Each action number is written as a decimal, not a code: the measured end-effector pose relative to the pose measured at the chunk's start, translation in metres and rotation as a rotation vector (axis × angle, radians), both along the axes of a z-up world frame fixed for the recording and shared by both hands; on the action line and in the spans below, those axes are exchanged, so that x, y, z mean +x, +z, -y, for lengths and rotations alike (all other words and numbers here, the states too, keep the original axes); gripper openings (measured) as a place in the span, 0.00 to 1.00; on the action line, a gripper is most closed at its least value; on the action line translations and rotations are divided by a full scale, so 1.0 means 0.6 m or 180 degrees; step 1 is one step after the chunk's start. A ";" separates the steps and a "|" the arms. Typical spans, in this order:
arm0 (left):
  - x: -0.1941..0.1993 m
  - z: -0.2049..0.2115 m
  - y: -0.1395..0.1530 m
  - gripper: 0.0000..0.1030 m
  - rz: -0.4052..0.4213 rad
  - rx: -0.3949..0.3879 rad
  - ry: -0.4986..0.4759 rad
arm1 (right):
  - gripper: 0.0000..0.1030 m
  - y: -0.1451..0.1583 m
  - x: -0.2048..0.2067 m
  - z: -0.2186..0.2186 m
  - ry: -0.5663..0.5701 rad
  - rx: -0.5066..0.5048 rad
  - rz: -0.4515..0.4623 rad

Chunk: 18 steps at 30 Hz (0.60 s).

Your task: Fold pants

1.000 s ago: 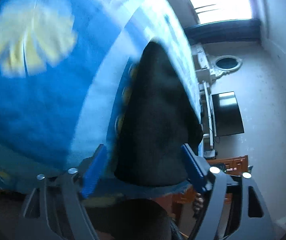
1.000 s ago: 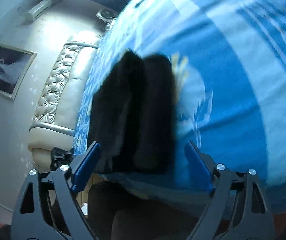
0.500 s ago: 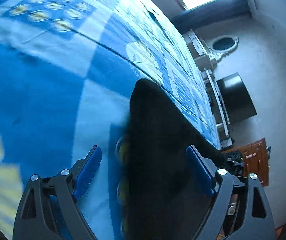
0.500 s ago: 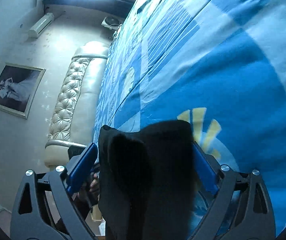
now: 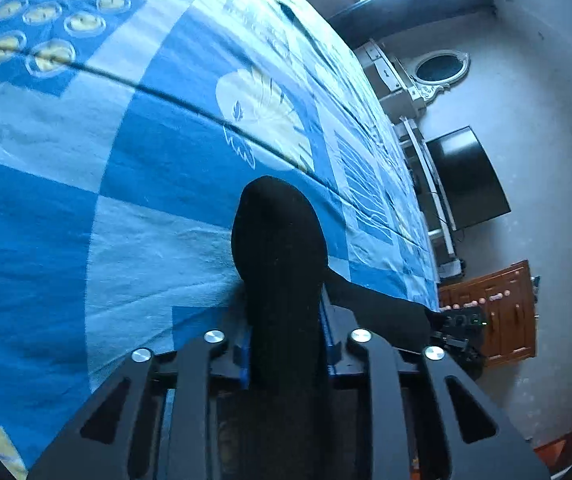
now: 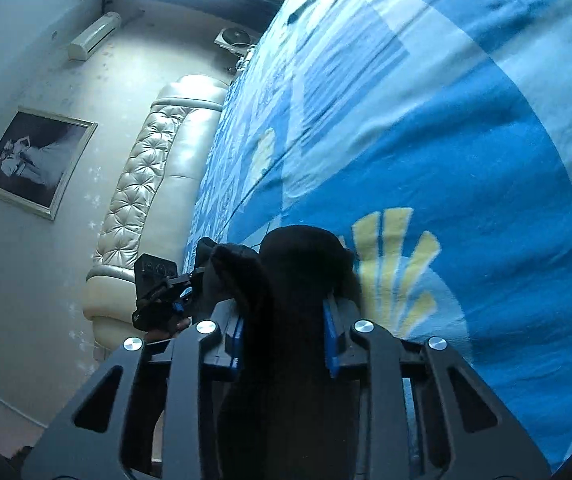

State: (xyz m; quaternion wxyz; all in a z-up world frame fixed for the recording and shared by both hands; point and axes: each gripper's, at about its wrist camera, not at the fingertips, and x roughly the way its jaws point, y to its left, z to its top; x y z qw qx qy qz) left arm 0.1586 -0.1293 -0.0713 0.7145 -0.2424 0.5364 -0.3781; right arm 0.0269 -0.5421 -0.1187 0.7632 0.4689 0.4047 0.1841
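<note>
A: Left gripper (image 5: 284, 340)?
B: Jaws just closed, pinching a bunched fold of black pants (image 5: 280, 264) at near edge of blue patterned bedspread (image 5: 158, 184).

A: Right gripper (image 6: 284, 334)?
B: Same: just closed, clamped on dark cloth near yellow fan print (image 6: 395, 268). Probably the same garment; too dark to confirm. Headboard (image 6: 154, 200) far left.

No text, label, brand or number can be read in either view; the small green marks on the dark device (image 5: 463, 320) beyond the bed's edge are too blurred.
</note>
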 end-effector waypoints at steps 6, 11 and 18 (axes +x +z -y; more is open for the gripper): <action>0.005 -0.023 0.028 0.19 0.0147 0.0041 0.0181 | 0.26 0.036 0.035 -0.032 0.0055 -0.0109 0.0132; 0.052 -0.073 0.049 0.19 0.0199 0.0051 0.0420 | 0.26 0.033 0.112 -0.071 0.0162 -0.0025 0.0175; 0.133 -0.127 0.050 0.19 0.0143 0.0136 0.0772 | 0.26 0.029 0.244 -0.118 0.0286 0.0011 0.0183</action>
